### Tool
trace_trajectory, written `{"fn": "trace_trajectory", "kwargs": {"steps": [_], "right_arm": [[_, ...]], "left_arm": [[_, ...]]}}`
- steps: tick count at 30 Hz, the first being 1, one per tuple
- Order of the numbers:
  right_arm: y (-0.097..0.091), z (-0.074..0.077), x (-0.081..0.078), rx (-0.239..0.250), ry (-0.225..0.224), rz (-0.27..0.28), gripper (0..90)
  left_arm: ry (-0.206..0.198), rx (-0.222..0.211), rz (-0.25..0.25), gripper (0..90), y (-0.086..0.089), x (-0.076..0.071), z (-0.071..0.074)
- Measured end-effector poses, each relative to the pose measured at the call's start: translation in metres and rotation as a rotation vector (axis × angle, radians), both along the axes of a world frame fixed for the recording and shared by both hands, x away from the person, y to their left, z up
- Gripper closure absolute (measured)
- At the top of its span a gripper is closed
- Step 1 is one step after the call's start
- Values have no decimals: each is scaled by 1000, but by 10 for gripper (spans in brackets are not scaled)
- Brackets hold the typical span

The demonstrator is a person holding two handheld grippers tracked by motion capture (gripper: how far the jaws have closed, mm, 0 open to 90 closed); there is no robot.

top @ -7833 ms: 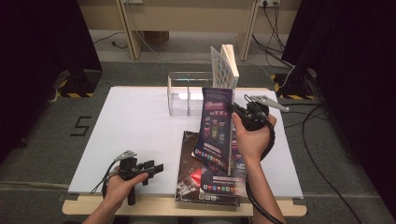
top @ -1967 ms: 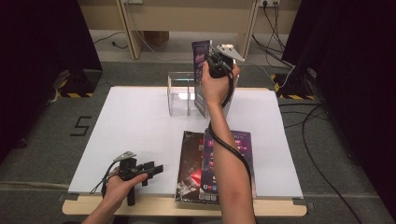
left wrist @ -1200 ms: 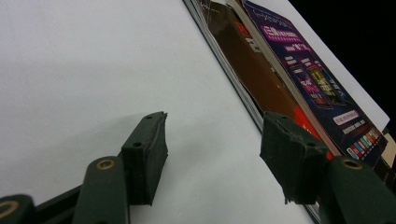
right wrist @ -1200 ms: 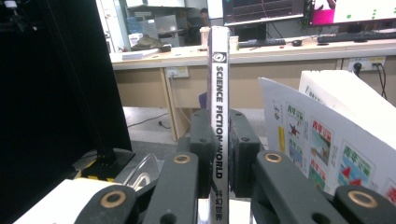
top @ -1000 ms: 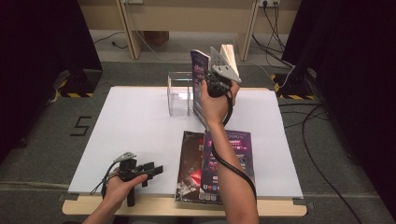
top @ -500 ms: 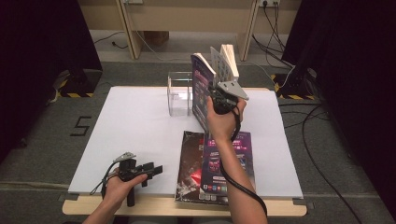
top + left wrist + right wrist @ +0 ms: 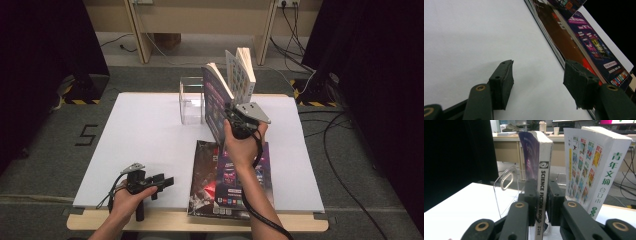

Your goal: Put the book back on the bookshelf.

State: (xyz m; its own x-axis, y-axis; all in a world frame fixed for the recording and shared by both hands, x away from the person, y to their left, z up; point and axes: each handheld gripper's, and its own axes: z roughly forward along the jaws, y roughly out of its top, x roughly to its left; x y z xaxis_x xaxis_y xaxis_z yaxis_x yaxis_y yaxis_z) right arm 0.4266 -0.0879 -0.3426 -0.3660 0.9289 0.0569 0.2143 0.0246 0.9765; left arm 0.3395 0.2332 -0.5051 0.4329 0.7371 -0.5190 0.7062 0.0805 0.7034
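Observation:
A purple paperback [image 7: 215,100] marked Science Fiction World [image 7: 544,182] stands nearly upright at the table's back, spine toward me. My right gripper [image 7: 229,117] holds its lower spine. In the right gripper view the pads of this gripper [image 7: 541,200] lie against both sides of the spine, and the jaws have just been opening a little with the book still between them. Beside it leans a white book [image 7: 242,70] with Chinese lettering [image 7: 596,170]. My left gripper [image 7: 167,182] rests open on the table at the front left, and nothing sits between the fingers of this gripper [image 7: 537,85].
A clear plastic book rack [image 7: 191,102] stands left of the upright books, its handle cutout [image 7: 507,181] close by. Two glossy magazines [image 7: 230,185] lie flat and overlapping at the front, just right of the left gripper [image 7: 579,42]. The white tabletop [image 7: 150,130] spreads to the left.
My right hand has drawn back toward me and sunk slightly, and the purple book has settled lower beside the white book. The left hand has stayed where it was.

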Motion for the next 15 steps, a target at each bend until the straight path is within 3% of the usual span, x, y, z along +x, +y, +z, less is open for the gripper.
{"fn": "trace_trajectory", "kwargs": {"steps": [5,15], "right_arm": [[0,2,2,1,11,4,766],[2,16,20,19,54,-10,727]], "left_arm": [[4,0,1,400,1,0,0],[2,-7,6,400,3,0,0]]}}
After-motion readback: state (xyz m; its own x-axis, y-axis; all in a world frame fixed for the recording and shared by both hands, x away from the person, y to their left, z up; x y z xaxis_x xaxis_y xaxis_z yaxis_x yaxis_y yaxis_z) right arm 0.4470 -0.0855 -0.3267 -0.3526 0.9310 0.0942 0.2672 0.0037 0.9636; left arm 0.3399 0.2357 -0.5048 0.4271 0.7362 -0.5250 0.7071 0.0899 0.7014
